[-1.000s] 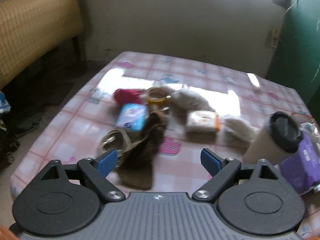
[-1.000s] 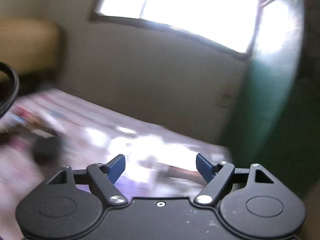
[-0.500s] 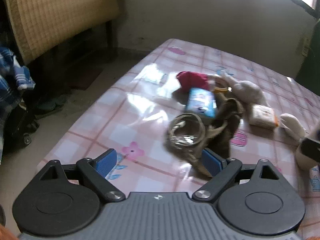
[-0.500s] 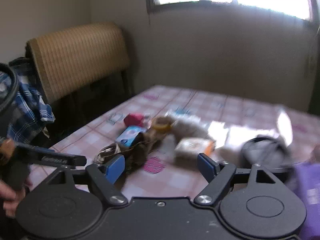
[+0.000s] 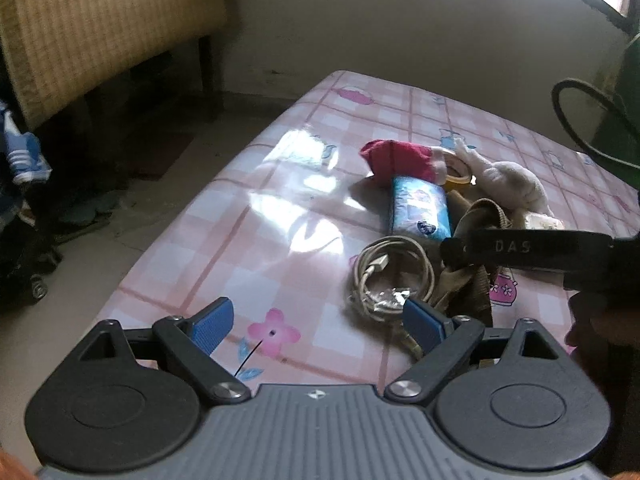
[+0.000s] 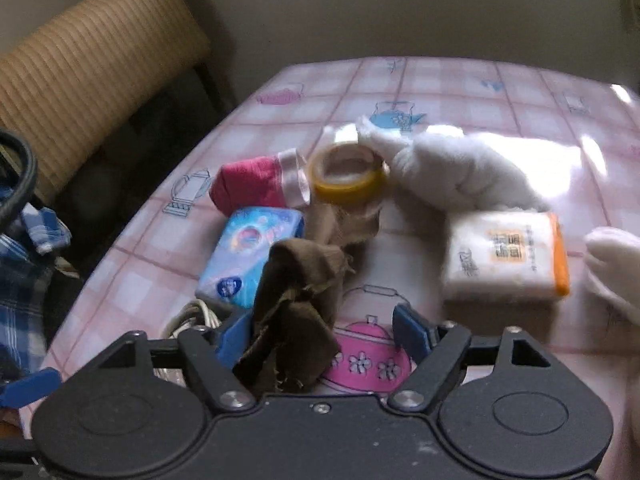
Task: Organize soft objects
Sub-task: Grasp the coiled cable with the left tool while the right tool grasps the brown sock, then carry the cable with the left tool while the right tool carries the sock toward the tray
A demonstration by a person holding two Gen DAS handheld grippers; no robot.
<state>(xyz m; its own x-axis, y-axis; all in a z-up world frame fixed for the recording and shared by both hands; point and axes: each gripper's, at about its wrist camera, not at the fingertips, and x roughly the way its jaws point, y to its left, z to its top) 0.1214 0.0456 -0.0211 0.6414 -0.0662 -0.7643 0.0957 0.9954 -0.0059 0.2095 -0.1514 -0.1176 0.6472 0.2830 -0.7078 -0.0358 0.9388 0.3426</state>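
Observation:
A pile lies on the pink checked table (image 5: pixel 280 216). It holds a red sock (image 5: pixel 398 159) (image 6: pixel 248 186), a blue tissue pack (image 5: pixel 418 206) (image 6: pixel 250 256), a white plush toy (image 5: pixel 508 178) (image 6: pixel 452 172), a brown cloth (image 6: pixel 298 300) (image 5: pixel 476 216) and a white-orange tissue pack (image 6: pixel 506 256). My left gripper (image 5: pixel 316 322) is open over the table's near edge, beside a coiled white cable (image 5: pixel 390 276). My right gripper (image 6: pixel 324 332) is open, its jaws around the near end of the brown cloth. Its side (image 5: pixel 528 248) shows in the left wrist view.
A yellow tape roll (image 6: pixel 348 174) lies between the sock and the plush toy. Another white plush piece (image 6: pixel 616 268) sits at the right edge. A wicker-backed bench (image 5: pixel 100 28) stands left of the table, with blue checked cloth (image 6: pixel 24 264) below it.
My right gripper has swung from facing the window down to the pile, and now straddles the brown cloth. My left gripper has shifted left, toward the table's near left edge.

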